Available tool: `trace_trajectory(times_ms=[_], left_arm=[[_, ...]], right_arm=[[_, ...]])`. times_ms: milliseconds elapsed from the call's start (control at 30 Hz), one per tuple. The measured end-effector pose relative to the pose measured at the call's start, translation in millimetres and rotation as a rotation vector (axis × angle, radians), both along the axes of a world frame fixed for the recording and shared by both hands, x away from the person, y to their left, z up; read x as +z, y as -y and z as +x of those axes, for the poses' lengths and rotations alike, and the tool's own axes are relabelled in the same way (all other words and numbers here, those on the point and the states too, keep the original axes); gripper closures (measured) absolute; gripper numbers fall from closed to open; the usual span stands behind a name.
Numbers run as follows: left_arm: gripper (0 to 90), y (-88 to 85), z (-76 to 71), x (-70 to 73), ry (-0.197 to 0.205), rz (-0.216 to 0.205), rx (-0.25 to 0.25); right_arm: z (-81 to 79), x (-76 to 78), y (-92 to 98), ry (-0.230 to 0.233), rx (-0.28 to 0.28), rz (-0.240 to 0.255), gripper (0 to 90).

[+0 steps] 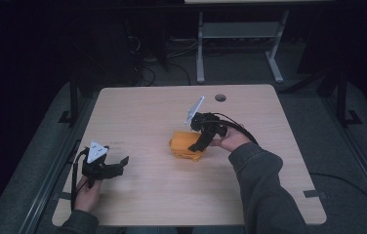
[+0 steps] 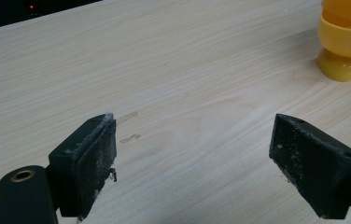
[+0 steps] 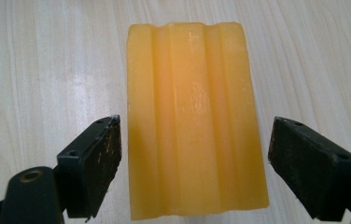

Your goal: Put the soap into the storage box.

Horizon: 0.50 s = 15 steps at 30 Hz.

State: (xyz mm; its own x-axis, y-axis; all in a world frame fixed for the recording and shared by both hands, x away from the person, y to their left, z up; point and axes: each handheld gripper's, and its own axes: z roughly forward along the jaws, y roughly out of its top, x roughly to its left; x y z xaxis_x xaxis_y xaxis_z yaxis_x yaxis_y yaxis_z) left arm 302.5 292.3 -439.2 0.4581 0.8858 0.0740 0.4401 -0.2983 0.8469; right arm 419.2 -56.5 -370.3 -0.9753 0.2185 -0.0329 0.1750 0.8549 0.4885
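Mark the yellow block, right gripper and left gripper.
yellow block [image 3: 194,121], right gripper view, middle of its ridged top face
right gripper [image 3: 194,163], right gripper view, midway between open jaws
left gripper [image 2: 192,158], left gripper view, midway between open jaws

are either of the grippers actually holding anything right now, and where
Nothing is held. The right gripper is open, its jaws either side of the yellow block without touching. The left gripper is open over bare table.

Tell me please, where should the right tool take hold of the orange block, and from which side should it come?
Probably across its two long plain edges, coming down from above. The orange block lies flat on the table, ridges running lengthwise. The right tool is open with one jaw on each long side, apart from the block. Closing there should meet straight, parallel faces.
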Motion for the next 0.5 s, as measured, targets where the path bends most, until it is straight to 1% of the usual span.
trace_trajectory(times_ms=[133, 500], left_arm=[[14.1, -0.4, 0.2, 0.1, 0.001, 0.001, 0.000], [14.1, 0.4, 0.3, -0.2, -0.001, 0.002, -0.002]], right_arm=[[-0.8, 1.6, 2.8, 0.011, -0.001, 0.008, 17.2], [-4.6, 2.4, 15.7, 0.013, -0.031, 0.022, 17.3]])
